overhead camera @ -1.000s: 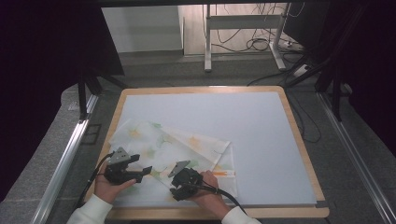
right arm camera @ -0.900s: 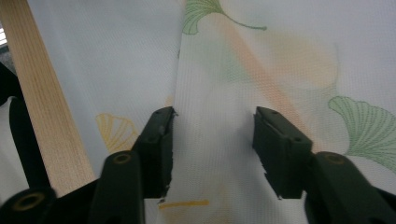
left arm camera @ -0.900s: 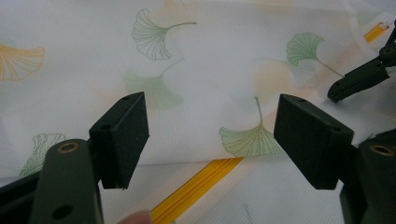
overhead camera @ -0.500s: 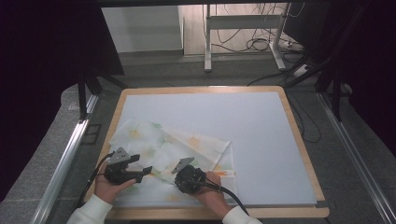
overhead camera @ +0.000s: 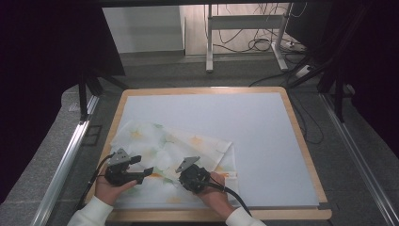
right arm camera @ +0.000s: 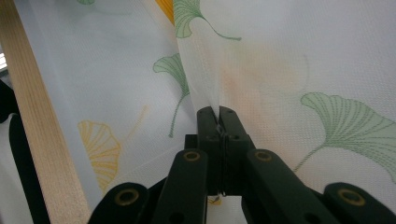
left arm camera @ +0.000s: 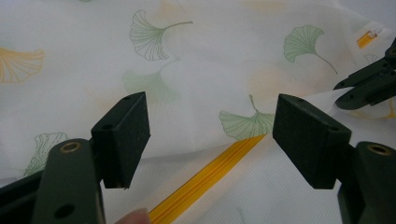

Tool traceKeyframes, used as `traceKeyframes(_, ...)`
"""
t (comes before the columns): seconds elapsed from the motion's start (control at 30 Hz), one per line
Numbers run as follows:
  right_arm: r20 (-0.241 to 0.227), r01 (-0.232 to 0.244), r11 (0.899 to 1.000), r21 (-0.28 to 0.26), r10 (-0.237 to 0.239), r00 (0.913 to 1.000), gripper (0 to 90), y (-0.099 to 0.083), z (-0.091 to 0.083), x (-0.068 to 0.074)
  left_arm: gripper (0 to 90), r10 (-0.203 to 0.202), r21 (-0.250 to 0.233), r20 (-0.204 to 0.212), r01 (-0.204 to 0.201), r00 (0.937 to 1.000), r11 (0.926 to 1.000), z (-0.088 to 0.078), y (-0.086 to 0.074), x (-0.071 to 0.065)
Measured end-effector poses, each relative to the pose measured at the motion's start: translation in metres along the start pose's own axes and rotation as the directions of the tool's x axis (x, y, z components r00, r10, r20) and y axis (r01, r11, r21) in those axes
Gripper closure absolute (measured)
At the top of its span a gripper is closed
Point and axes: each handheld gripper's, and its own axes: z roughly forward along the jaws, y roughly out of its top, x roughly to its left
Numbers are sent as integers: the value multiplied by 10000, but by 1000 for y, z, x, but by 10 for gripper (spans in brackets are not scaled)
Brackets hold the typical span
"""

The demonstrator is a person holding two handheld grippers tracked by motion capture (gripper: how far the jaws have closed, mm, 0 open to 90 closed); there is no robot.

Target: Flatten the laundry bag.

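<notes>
In the high view a white cloth printed with green and yellow ginkgo leaves [overhead camera: 174, 150] lay rumpled over the lower left part of the pale mat on the wood-framed table [overhead camera: 301, 141], its far corner reaching toward the frame's left edge and its right edge ending near the middle of the mat. The left gripper [overhead camera: 141, 170] sat at the lower left of the frame over the cloth's near side, much where it had been half a second before, with its jaws spread wide apart and nothing between them; in the left gripper view the two black pads [left arm camera: 123, 135] hung above the fabric with a yellow zipper [left arm camera: 210, 179] running diagonally between them from the bottom of the frame. The right gripper [overhead camera: 184, 165] was just right of it at lower centre, turned slightly further toward the left gripper than a second earlier. In the right gripper view its jaws [right arm camera: 218, 122] were clenched on a raised fold of the cloth, pinching it into a ridge, with the table's wooden edge [right arm camera: 32, 126] along the left of that frame.
</notes>
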Motion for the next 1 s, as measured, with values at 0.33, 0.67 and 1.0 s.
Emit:
traceKeyframes(0.33, -5, -33, 9996, -272, 33, 10000, 887, 1, -8, -5, 268, 63, 43, -57, -63, 10000, 10000, 1, 0, 0)
traceKeyframes(0.67, 93, -243, 9973, -686, 250, 9996, 888, 2, -18, -13, 269, 97, 103, -19, -96, 10000, 9999, 2, -1, 0)
traceKeyframes(1.0, 226, -471, 9940, -983, 495, 9985, 888, 2, -27, -23, 269, 153, 157, -5, -152, 9999, 9998, 3, -1, 0)
